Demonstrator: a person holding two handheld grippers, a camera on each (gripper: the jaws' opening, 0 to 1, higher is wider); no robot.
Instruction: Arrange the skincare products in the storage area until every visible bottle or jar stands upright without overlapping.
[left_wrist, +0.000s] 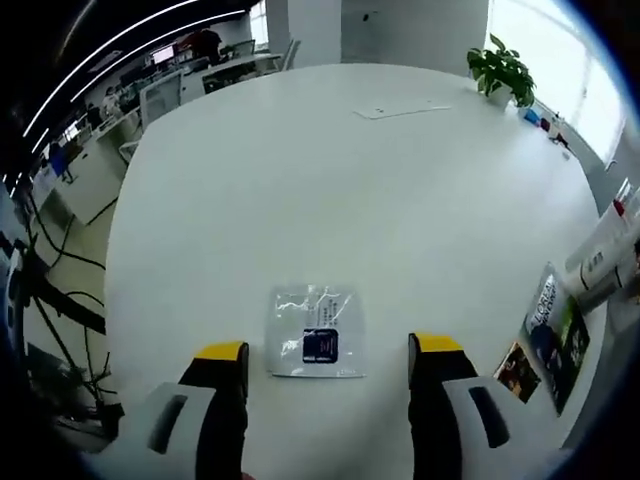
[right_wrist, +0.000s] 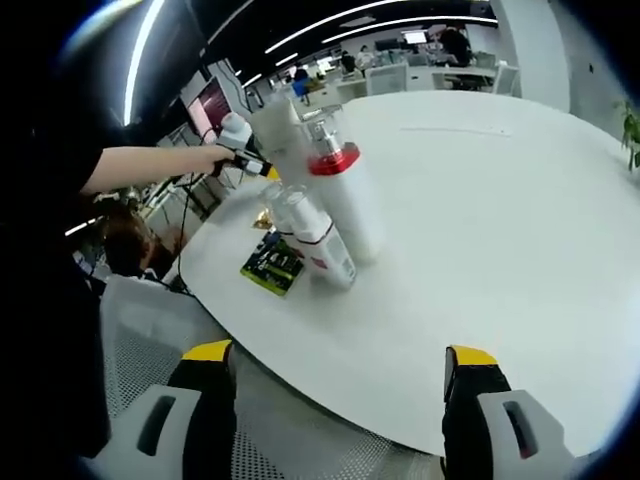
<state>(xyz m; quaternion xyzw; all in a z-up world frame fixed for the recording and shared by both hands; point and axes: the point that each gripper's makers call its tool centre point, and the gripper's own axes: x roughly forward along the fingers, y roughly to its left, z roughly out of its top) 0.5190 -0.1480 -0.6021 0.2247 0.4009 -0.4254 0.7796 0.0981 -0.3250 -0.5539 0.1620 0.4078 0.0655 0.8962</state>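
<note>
In the left gripper view, the left gripper (left_wrist: 327, 365) is seen with its two yellow-tipped jaws spread wide apart, nothing held between them, hovering over a large round white table (left_wrist: 330, 190). Just beyond the jaw tips, between them, a clear plastic pouch (left_wrist: 315, 332) with a small dark card inside lies flat on the tabletop. Near the right edge of that view, a few flat printed packets (left_wrist: 552, 335) are laid at the table's rim, and white skincare bottles (left_wrist: 600, 262) are seen beside them, tilted or lying, partly cut off by the picture's edge. At the far side of the table a potted plant (left_wrist: 502, 70) stands, and a sheet of paper (left_wrist: 400, 110) lies flat near it. In the right gripper view, the right gripper (right_wrist: 340, 365) is likewise held with its jaws wide apart and empty, positioned off the near edge of the table (right_wrist: 480, 240), above a mesh chair seat (right_wrist: 290, 440). Farther ahead, near the table's left rim, a tall white bottle with a red band and clear cap (right_wrist: 345, 195) stands upright; a smaller white bottle (right_wrist: 315, 240) leans or lies against its base, touching it, and a dark green packet (right_wrist: 271, 266) lies flat just beside them. Behind this group, a person's outstretched arm (right_wrist: 150, 165) is seen. Whether its hand holds the white object at its end cannot be told.
</note>
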